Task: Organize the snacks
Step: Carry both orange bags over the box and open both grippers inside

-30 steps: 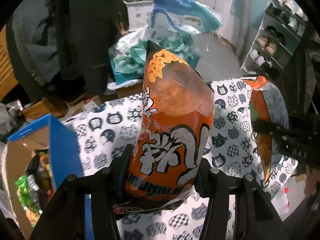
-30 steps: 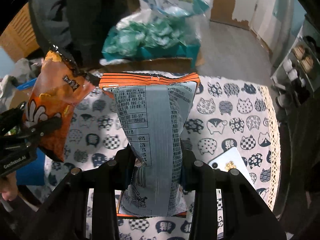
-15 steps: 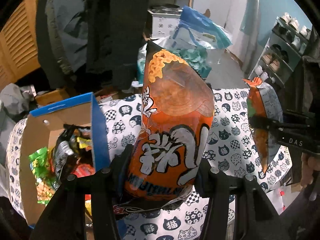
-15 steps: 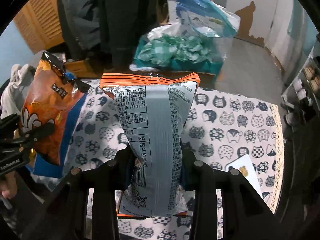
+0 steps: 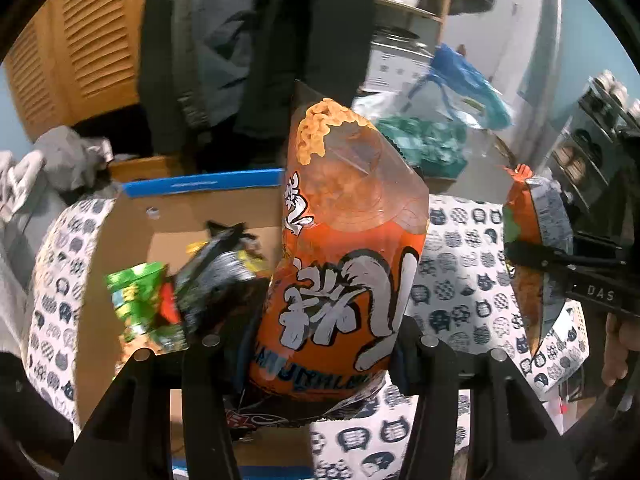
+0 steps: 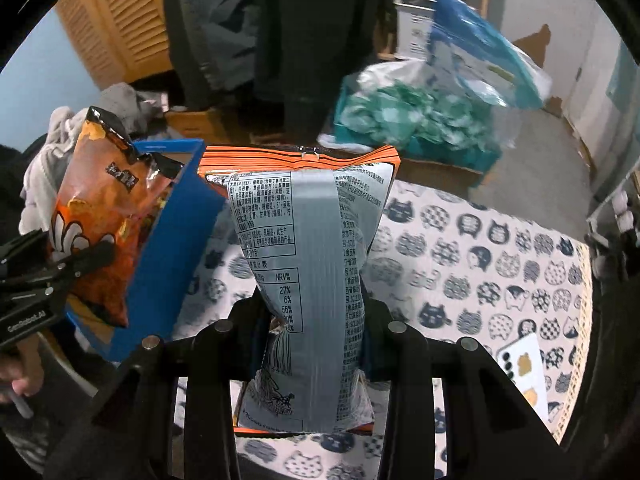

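While the left gripper (image 5: 332, 344) is clamped tight on the bottom of an orange snack bag (image 5: 344, 248), that bag stands up tall between its two black fingers (image 5: 420, 356). It is up in the air, right beside and partly over an open cardboard box (image 5: 124, 236) with a blue edge. Inside the box lie a green packet (image 5: 140, 304) and a dark shiny packet (image 5: 220, 276).

The right gripper (image 6: 316, 332) is squeezed shut on another snack bag, a grey snack bag (image 6: 308, 264) with an orange top and small printed words on its back. This bag is also held upright, above the table with the cat tablecloth (image 6: 480, 256). A white card (image 6: 524, 364) lies on the cloth near the right side.
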Demonstrator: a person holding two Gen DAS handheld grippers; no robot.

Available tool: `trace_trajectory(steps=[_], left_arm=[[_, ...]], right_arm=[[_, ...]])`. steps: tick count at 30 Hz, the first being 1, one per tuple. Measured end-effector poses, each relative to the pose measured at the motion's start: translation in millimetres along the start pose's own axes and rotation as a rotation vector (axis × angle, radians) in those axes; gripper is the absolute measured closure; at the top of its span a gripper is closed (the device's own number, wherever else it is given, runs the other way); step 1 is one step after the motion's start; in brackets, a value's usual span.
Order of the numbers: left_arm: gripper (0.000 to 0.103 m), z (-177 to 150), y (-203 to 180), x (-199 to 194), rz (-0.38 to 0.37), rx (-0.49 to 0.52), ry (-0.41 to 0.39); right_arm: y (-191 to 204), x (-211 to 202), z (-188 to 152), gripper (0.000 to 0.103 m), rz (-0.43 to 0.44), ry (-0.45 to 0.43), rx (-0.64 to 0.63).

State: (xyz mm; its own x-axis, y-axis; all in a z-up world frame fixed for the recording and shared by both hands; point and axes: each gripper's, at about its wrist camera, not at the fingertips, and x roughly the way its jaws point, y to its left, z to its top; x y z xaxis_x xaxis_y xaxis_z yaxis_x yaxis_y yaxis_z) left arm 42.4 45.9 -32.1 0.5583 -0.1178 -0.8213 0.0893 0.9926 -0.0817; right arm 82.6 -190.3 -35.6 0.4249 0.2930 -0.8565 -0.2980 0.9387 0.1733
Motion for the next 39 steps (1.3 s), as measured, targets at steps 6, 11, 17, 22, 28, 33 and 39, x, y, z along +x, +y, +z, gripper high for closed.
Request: trace_trajectory(steps=[6, 11, 17, 22, 28, 33, 39], left_arm=[[0.049, -8, 42, -7, 0.06, -0.058, -0.009], [0.049, -15, 76, -8, 0.095, -0.118, -0.002], [0.049, -29, 114, -5, 0.125, -0.188, 0.019], [0.049, -41, 135, 2, 0.13, -0.225, 0.042], [0.048, -52, 157, 20, 0.101, -0.301, 0.092], [0.043, -57, 166, 26, 0.098, -0.347, 0.114], [0.025, -56, 164, 14, 0.151, -0.33, 0.102]], right_arm=[[37, 8, 18, 0.068, 0.033, 0.001, -0.043], [68, 18, 32, 0.068, 0.064, 0.011, -0.075], [103, 31, 44, 0.068, 0.112, 0.032, -0.11], [131, 42, 50, 0.068, 0.166, 0.054, -0.122], [165, 55, 53, 0.068, 0.206, 0.082, -0.153], [188, 63, 54, 0.068, 0.232, 0.104, -0.161], [214, 78, 51, 0.068, 0.246, 0.132, -0.184]])
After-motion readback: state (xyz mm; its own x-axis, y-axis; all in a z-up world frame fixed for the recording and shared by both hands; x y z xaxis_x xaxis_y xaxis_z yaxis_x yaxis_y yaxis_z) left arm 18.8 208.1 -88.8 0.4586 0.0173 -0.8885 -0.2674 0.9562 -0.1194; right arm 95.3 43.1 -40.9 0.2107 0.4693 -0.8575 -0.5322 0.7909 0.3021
